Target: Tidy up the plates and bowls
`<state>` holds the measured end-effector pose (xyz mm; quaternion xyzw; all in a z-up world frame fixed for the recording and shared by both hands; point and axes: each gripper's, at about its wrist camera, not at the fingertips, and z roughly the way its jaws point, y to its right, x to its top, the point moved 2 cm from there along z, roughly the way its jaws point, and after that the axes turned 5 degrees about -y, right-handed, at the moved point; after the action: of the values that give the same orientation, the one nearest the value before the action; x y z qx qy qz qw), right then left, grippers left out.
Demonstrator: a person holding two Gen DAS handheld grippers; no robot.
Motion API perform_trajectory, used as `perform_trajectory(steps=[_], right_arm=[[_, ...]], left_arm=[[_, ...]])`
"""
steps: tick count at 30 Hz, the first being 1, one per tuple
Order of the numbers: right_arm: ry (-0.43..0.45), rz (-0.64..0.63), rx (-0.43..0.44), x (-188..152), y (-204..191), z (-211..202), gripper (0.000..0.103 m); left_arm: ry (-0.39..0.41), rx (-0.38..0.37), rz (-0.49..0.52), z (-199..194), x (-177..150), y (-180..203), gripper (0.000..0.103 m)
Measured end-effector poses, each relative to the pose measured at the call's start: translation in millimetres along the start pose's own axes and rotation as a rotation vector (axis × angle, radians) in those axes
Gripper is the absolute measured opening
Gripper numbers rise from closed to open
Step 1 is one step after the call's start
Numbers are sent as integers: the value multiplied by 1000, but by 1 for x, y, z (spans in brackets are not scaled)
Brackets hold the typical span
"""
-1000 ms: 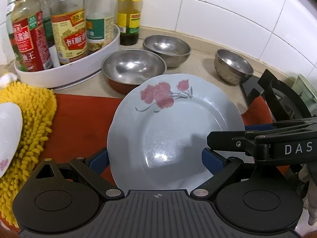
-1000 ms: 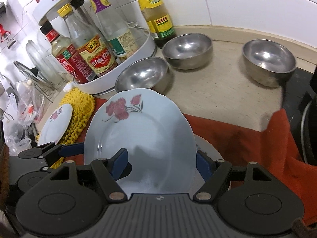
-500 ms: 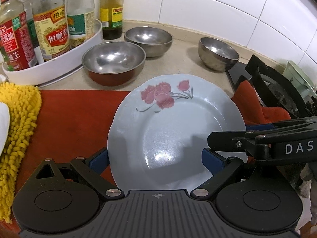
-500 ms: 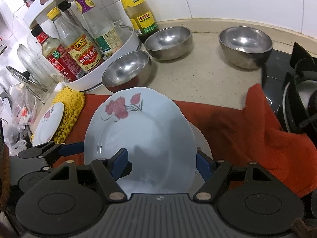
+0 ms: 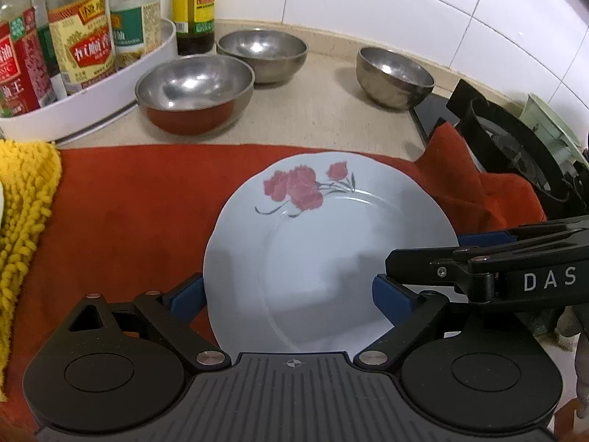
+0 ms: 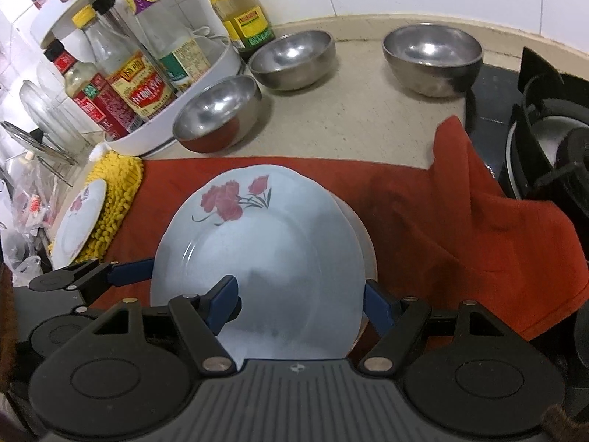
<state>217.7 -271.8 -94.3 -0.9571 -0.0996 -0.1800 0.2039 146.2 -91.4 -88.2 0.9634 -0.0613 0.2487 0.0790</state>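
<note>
Gripping from the nine o'clock side with the left gripper (image 5: 287, 296) a pale blue round ceramic plate with red flowers (image 5: 331, 250): one blue pad against the rim, the other over the plate's face, jaws just closed a little further with the plate between them. Gripping the same plate from the three o'clock side with the right gripper (image 6: 300, 304), likewise clamped, one pad on top of the face and one at the outer edge. Holding the plate over a rust-red cloth (image 5: 129, 202) spread on the beige counter; cannot tell whether touching it. Under the plate's three o'clock edge, in the right wrist view, the rim of a second pale plate (image 6: 368, 254). Beyond the cloth, at eleven o'clock from the plate, a steel bowl with a red outside (image 5: 195, 88); at twelve, a plain steel bowl (image 5: 262, 49); at one, a smaller steel bowl (image 5: 394, 73). At ten o'clock, a white round tray of sauce bottles (image 5: 110, 84). At nine, a yellow chenille mat (image 5: 22, 199) bearing a small flowered plate (image 6: 81, 221). At two, a black gas stove (image 5: 515, 147).
</note>
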Motion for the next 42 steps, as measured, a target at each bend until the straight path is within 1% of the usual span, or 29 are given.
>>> perform_trajectory(steps=[3, 5, 9, 13, 15, 17, 21, 24, 26, 30, 33, 36, 40, 42], right_arm=[[7, -15, -1, -1, 0, 3, 70], [10, -27, -2, -1, -1, 3, 70], [5, -23, 16, 0, 2, 2, 70], [6, -40, 15, -1, 2, 2, 70], [7, -60, 9, 0, 1, 3, 71], [-10, -70, -15, -1, 1, 5, 74], [-29, -47, 0, -2, 5, 8, 75], [-29, -44, 6, 1, 6, 12, 75], [-24, -50, 19, 2, 7, 14, 75], [-31, -37, 23, 5, 6, 19, 75], [-39, -14, 70, 8, 6, 21, 75], [-43, -39, 79, 13, -3, 28, 75], [-52, -63, 89, 22, -13, 36, 75], [-56, -96, 71, 25, -18, 41, 75]], left_arm=[[-12, -1, -11, 5, -2, -4, 93], [-6, -9, -19, 4, -3, -9, 93], [11, 24, -10, 1, -4, -9, 96], [4, 27, -35, 4, -9, -16, 97], [3, 34, -40, 6, -8, -18, 97], [4, 43, -31, 6, -10, -17, 98], [-14, 9, -23, 11, -10, -13, 98], [-15, -22, 21, 15, -8, -3, 100], [-16, -19, 34, 18, -7, 1, 102], [-21, -21, -16, 18, -3, -6, 100], [-21, 9, -44, 15, -2, -14, 99], [-15, 28, -74, 12, 0, -24, 97], [-9, 36, -110, 10, 0, -35, 97], [-9, 31, -114, 8, -1, -37, 95]])
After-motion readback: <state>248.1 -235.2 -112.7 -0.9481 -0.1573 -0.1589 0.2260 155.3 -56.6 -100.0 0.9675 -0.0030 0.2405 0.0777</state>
